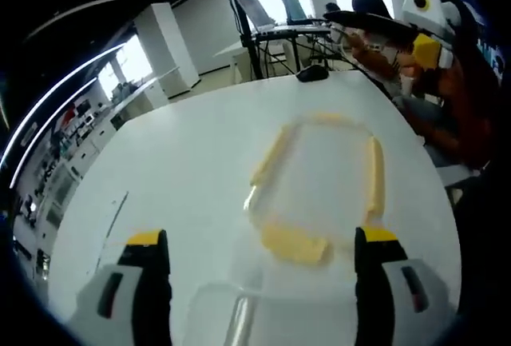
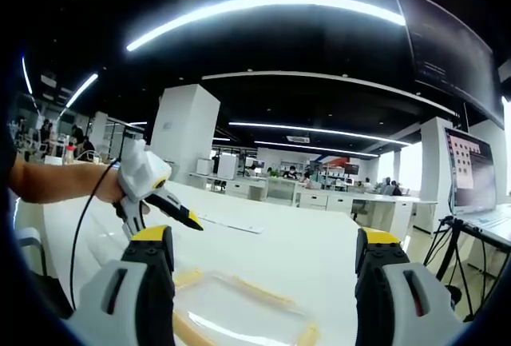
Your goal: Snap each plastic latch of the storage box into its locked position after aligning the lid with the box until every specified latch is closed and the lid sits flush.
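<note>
Yellow-latched clear plastic storage box lid [image 1: 319, 178]: lying flat on the white table [image 1: 184, 170], ahead of the left gripper [image 1: 263, 282]; in the right gripper view it sits between the jaws of the right gripper [image 2: 263, 282].
Left gripper: jaws wide apart, gripping nothing.
Right gripper: jaws spread, nothing held.
Latches: one yellow latch [image 1: 297, 244] nearest, seemingly splayed outward, not snapped.
Progress: judged early; whether the lid is seated on its box I cannot tell; latching remains.

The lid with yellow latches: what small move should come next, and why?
Probably lower the left gripper toward the lid lying on the white table. Both grippers are open, holding nothing, and the lid's yellow latches look untouched.
</note>
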Demonstrator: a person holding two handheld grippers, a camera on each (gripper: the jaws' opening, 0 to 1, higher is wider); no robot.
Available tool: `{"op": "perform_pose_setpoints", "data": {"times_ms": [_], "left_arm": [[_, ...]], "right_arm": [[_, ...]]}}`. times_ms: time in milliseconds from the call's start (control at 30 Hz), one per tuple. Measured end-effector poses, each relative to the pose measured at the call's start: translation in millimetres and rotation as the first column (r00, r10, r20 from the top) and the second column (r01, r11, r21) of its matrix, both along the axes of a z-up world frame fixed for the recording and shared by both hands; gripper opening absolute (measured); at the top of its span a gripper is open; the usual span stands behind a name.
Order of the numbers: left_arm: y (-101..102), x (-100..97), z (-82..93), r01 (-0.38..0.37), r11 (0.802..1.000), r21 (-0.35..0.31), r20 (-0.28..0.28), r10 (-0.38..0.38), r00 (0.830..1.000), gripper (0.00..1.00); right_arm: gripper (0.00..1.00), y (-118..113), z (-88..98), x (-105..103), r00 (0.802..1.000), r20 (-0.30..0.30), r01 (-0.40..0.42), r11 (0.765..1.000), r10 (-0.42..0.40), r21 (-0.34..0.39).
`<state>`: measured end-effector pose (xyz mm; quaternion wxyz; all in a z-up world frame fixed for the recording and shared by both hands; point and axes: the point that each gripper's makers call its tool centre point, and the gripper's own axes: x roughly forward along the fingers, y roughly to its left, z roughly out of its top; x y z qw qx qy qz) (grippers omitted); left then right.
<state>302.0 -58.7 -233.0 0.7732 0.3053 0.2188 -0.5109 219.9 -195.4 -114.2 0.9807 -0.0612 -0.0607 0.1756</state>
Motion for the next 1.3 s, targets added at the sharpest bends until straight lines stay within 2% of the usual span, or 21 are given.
{"op": "perform_pose_setpoints", "data": {"times_ms": [133, 267, 533, 800, 1300], "left_arm": [[2, 1.1, -4.0, 0.014, 0.999, 0.043, 0.023, -0.015, 1.0, 0.96], [-1, 0.1, -5.1, 0.027, 0.998, 0.055, 0.031, -0.029, 0.999, 0.94], [-9, -0.6, -9.7, 0.076, 0.987, 0.141, 0.059, -0.085, 0.995, 0.93], [-11, -2.4, -16.9, 0.108, 0.97, 0.217, 0.057, -0.123, 0.991, 0.9], [-10, -6.3, -21.2, 0.142, 0.953, 0.267, 0.028, -0.155, 0.988, 0.83]], "right_arm": [[0.96, -1, 0.3, 0, 1.0, 0.001, 0.002, 1.0, -0.002, 0.0], [0.95, -1, 0.1, 0, 1.0, 0.001, 0.002, 1.0, -0.002, 0.001], [0.95, -4, 0.1, 1, 1.0, 0.001, 0.007, 1.0, -0.007, 0.007], [0.95, -6, -1.2, 2, 1.0, -0.001, 0.008, 1.0, -0.008, 0.01], [0.95, -2, -4.3, 4, 1.0, -0.008, -0.003, 1.0, 0.003, 0.011]]}}
